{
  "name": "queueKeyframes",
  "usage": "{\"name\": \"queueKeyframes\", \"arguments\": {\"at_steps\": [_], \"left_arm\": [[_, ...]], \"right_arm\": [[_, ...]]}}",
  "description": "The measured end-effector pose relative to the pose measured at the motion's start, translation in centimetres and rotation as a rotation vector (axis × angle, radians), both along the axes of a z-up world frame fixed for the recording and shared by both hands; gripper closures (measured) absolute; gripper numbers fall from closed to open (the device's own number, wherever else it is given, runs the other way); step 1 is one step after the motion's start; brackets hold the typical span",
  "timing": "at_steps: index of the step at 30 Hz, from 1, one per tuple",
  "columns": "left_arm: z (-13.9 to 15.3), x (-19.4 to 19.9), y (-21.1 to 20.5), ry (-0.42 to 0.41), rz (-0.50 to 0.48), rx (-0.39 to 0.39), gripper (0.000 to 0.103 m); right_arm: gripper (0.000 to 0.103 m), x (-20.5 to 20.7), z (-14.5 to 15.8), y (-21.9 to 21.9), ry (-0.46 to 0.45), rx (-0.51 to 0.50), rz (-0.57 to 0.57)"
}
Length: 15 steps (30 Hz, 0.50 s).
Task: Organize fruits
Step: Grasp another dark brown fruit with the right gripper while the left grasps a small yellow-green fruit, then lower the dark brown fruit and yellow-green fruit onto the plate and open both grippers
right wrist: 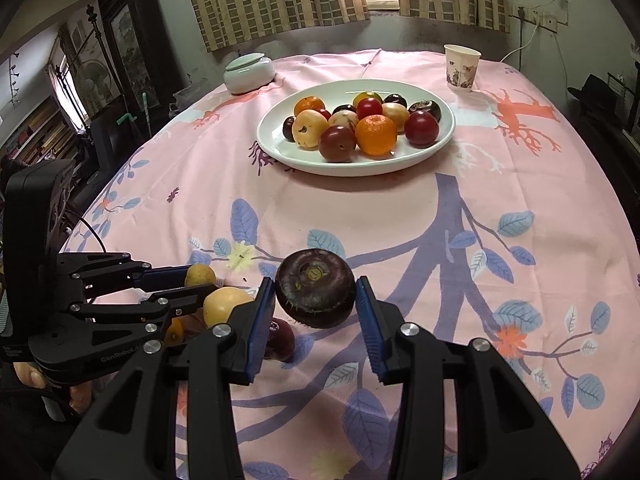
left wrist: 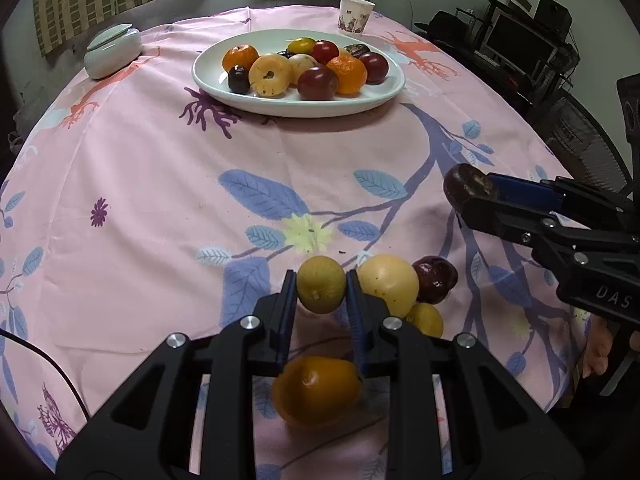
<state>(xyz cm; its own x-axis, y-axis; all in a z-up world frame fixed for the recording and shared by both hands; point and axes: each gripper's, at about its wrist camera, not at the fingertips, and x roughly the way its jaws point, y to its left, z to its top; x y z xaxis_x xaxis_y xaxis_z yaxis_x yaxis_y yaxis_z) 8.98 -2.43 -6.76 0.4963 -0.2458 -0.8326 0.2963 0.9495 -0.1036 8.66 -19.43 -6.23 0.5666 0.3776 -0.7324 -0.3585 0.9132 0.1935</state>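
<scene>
Left gripper [left wrist: 321, 290] clamps a yellow-green fruit [left wrist: 321, 284]; right gripper [right wrist: 316, 298] grips a dark purple fruit [right wrist: 316, 293]. The plate [right wrist: 436, 148] lies at twelve o'clock. We judge: carry each over the rim, lower onto a bare patch, then release.

Bare cloth [right wrist: 360, 216] before crowded plate [right wrist: 448, 136]
</scene>
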Motion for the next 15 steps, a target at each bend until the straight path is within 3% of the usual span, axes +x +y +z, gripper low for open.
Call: {"name": "queueKeyframes", "arguments": {"at_steps": [8,15], "left_arm": [[3.3,3.4,0.8,-0.058,0.006,0.006,0.078],[6.7,13.5,0.6,-0.09,0.088,0.021,0.078]], "right_arm": [[0.061,2.3,1.7,0.4,-0.032,-0.032,0.003],[0.061,9.1,3.8,1.8,-0.13,-0.078,-0.001]]}}
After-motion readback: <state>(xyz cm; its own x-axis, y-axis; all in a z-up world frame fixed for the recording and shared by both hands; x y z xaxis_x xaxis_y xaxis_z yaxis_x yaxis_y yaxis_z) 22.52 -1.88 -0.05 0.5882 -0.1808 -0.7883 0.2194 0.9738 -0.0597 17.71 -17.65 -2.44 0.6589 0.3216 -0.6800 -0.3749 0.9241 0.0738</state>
